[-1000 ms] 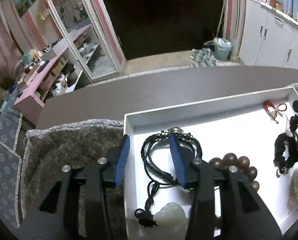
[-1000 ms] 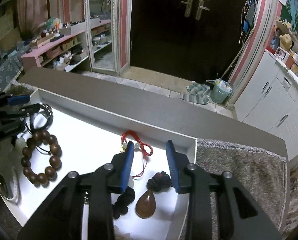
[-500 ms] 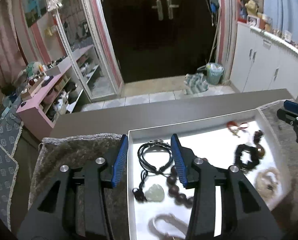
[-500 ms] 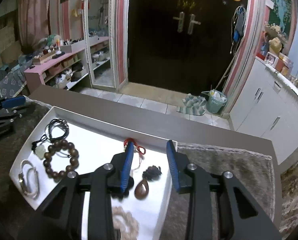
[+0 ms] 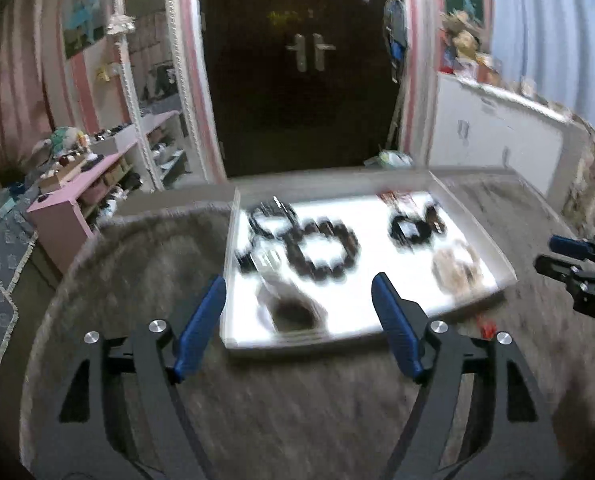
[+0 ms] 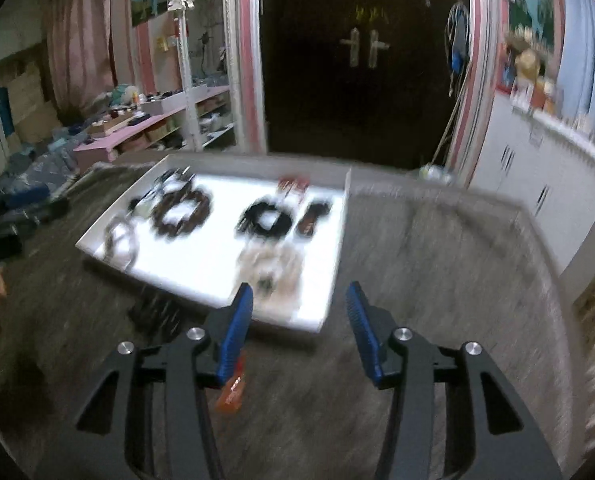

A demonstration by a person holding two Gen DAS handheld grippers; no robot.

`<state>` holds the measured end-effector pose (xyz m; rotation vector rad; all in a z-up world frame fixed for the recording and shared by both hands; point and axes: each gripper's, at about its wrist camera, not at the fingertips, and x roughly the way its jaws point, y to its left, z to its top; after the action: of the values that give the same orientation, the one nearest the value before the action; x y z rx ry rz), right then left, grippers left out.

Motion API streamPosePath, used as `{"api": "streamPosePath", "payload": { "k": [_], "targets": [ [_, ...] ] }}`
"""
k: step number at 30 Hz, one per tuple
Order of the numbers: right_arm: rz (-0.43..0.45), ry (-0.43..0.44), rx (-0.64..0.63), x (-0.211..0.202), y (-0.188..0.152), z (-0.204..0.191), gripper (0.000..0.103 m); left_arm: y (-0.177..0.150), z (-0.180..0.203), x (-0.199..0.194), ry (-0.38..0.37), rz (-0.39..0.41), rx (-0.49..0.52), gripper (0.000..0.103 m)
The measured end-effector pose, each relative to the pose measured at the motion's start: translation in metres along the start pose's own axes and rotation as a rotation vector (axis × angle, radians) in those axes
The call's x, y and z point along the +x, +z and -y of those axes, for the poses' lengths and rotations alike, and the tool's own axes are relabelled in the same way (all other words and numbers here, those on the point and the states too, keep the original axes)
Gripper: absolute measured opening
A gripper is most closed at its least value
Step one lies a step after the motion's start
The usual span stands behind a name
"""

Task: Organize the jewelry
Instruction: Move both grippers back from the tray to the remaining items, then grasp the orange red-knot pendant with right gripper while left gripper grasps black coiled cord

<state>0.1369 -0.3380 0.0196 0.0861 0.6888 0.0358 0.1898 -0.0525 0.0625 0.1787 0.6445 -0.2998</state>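
White tray (image 5: 233, 280) of jewellery, ahead of both open, empty grippers.

Item: tray on grey fleecy cloth (image 5: 145, 280), long axis running left to right; contents blurred. Dark bead bracelet (image 5: 323, 252) left of tray centre, black cord piece (image 5: 269, 216) at far-left corner, black ring-shaped piece (image 5: 413, 228) right of centre, pale beaded piece (image 5: 455, 268) at near-right. Left gripper (image 5: 297, 320): jaws spread wide, holding nothing, poised over tray's near-left edge. Right gripper (image 6: 299, 322): jaws apart, holding nothing, over near-right corner. Orange tag-like object (image 6: 229, 392) lies on cloth just short of tray, under right gripper. Judgement: each arm nearer its own half.
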Motion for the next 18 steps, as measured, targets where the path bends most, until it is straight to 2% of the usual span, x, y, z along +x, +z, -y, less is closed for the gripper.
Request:
{"api": "streamPosePath", "payload": {
  "k": [3, 7, 13, 18],
  "targets": [
    [-0.035, 0.029, -0.012, 0.009, -0.024, -0.012, 0.049, -0.029, 0.018, 0.005, -0.042, -0.039, 0.009, 0.075],
    [-0.066, 0.033, -0.032, 0.023, -0.039, -0.026, 0.049, -0.048, 0.041, 0.023, -0.09, -0.083, 0.038, 0.075],
    [-0.09, 0.047, -0.058, 0.036, -0.046, -0.031, 0.048, -0.05, 0.057, 0.041, -0.122, -0.107, 0.078, 0.075],
    [-0.089, 0.049, -0.064, 0.039, -0.042, -0.03, 0.048, -0.048, 0.06, 0.048, -0.175, -0.13, 0.05, 0.075]
  ]
}}
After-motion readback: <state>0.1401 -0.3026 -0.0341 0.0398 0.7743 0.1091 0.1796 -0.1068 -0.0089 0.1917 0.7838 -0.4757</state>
